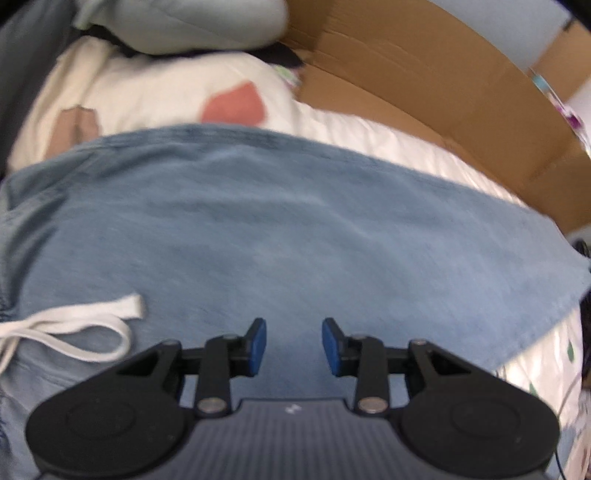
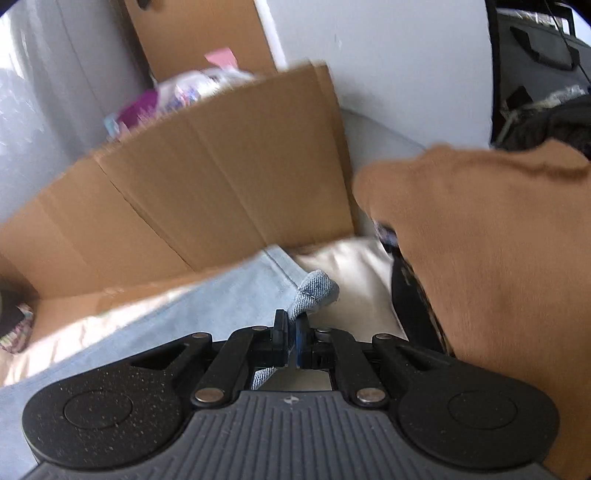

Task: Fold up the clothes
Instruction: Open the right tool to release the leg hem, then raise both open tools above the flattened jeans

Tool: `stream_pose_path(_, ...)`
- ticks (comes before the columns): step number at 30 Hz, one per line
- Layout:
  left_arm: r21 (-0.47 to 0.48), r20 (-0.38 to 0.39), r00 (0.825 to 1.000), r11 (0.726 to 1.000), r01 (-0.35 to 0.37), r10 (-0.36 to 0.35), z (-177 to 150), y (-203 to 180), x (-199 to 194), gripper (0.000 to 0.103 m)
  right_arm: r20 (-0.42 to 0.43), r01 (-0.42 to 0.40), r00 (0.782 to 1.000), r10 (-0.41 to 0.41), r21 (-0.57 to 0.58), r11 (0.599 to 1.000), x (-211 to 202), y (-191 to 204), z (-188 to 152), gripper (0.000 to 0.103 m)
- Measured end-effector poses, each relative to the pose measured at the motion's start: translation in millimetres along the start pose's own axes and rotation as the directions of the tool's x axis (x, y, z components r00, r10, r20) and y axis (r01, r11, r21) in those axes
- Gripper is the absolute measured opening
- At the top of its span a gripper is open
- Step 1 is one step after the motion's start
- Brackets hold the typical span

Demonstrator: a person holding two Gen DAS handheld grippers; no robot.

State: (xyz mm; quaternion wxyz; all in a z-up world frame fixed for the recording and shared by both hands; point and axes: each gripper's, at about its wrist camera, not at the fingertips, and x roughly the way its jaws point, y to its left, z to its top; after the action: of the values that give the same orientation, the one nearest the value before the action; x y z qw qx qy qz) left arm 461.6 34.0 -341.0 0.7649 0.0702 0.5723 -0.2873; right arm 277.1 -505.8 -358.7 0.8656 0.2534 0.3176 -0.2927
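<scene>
Blue denim garment (image 1: pixel 295 229) lies lengthwise across frame — drawstring (image 1: pixel 74 328) end left.

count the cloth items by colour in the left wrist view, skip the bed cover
blue: 1, the blue garment with a white drawstring
pale green: 1, the pale green cloth at the top
total: 2

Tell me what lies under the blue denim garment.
Under the blue denim garment lies a cream bedcover with coloured patches, showing beyond its far edge and beside the cardboard box. Whatever sits beneath the garment's middle is covered.
</scene>
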Motion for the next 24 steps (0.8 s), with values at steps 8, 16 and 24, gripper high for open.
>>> stream_pose_path(8,0.087,-0.084,0.994,0.993,0.081,-0.074,-21,-40,35,0.035,-0.064,0.140,0.986,-0.151,-0.160,0.977,20,-2,-27,0.013)
stream_pose_path(16,0.240,-0.105,0.979,0.951,0.197,-0.176,-24,-105,59,0.034,-0.027,0.201,0.976,-0.214,-0.257,0.945,-1,4,-28,0.025)
stream_pose_path(24,0.443,-0.169,0.960,0.854,0.275,-0.222,-17,-171,90,0.029,-0.021,0.062,0.997,-0.072,-0.313,0.948,-28,12,-32,0.027)
